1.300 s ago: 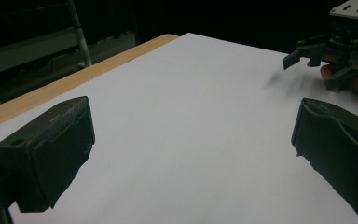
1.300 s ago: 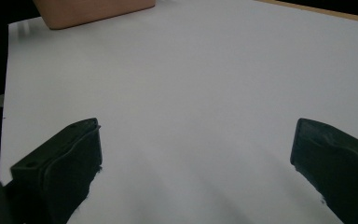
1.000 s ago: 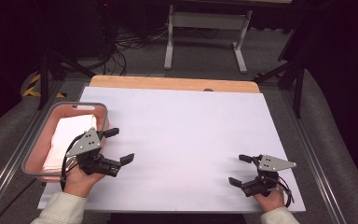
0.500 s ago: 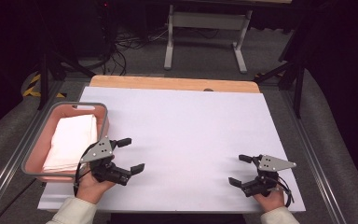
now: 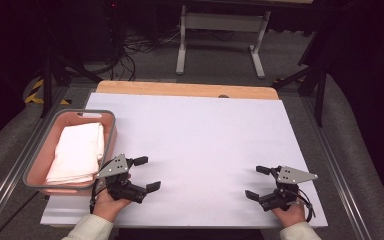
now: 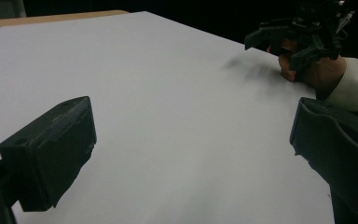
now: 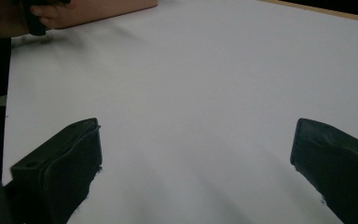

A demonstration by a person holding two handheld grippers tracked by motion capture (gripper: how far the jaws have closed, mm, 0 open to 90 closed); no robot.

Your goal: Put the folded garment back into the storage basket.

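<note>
High view shows the folded white cloth (image 5: 78, 153) lying inside the pink rectangular plastic basket with a grey rim (image 5: 36, 167), at the left edge of the desk. The long axis of the cloth runs from the near side of the desk toward the far side, a little tilted, and it follows the long side of the basket. The cloth fills most of the basket floor.

Just beside the near right corner of the basket hovers the left gripper (image 5: 146, 174), held in a hand over the white desk surface (image 5: 200, 145). Its jaws are spread wide and hold nothing, and they point to the right, away from the basket. In the left gripper view the two black jaws stand far apart over bare white surface, and the right gripper (image 6: 279, 44) appears farther off at the upper right.

The right gripper sits near the front right corner of the desk, well apart from the cloth. Its jaws are also spread and empty, and they point to the left.

Between the two grippers the white surface is bare, and so is its whole middle and far part. A light wooden strip (image 5: 185, 90) borders the far edge. Beyond it stands a grey metal frame (image 5: 220, 30) on the dark floor.
</note>
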